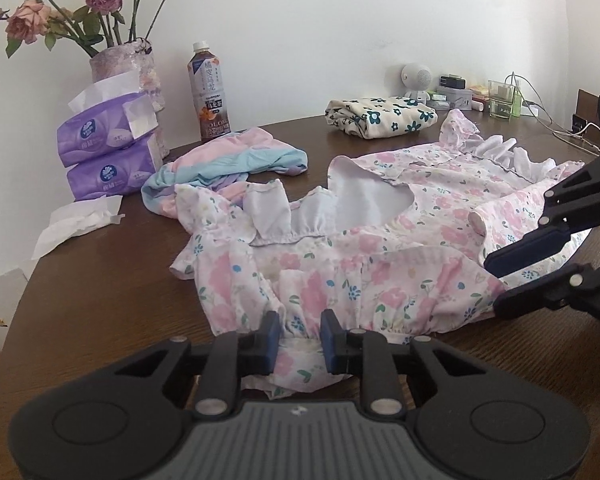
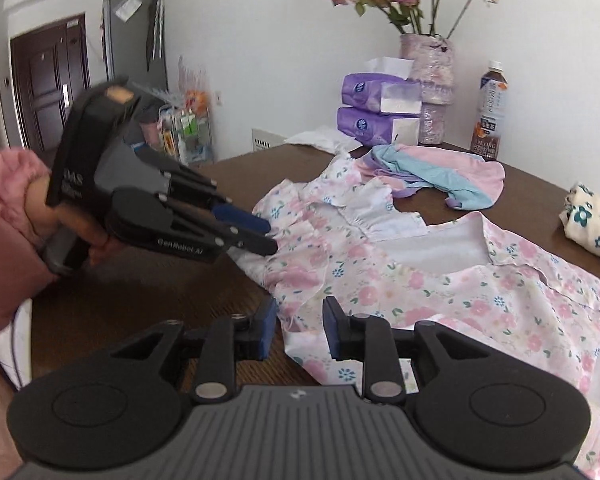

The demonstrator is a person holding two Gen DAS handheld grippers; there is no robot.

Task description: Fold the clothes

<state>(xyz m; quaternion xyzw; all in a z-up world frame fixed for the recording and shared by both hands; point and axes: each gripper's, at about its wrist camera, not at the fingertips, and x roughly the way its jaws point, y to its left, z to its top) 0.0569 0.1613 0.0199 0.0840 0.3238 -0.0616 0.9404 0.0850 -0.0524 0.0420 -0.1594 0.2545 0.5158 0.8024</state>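
A white dress with pink and blue flowers (image 1: 380, 248) lies spread and rumpled on the brown table (image 1: 100, 300). My left gripper (image 1: 300, 340) is shut on a gathered bunch of its near hem. In the right wrist view the left gripper (image 2: 272, 237) pinches the dress's left edge (image 2: 308, 240), held by a hand in a pink sleeve (image 2: 4, 216). My right gripper (image 2: 300, 320) stands open, with a corner of the dress (image 2: 460, 292) lying loose between its fingers. Seen from the left wrist, the right gripper (image 1: 494, 282) straddles the dress's right side.
A pastel pink and blue garment (image 1: 236, 160) lies bunched behind the dress. A folded cream cloth with dark flowers (image 1: 380, 116) sits further back. Purple tissue packs (image 1: 108, 148), a vase of roses (image 1: 140, 68), a tea bottle (image 1: 206, 92) and loose tissue (image 1: 76, 224) crowd the left.
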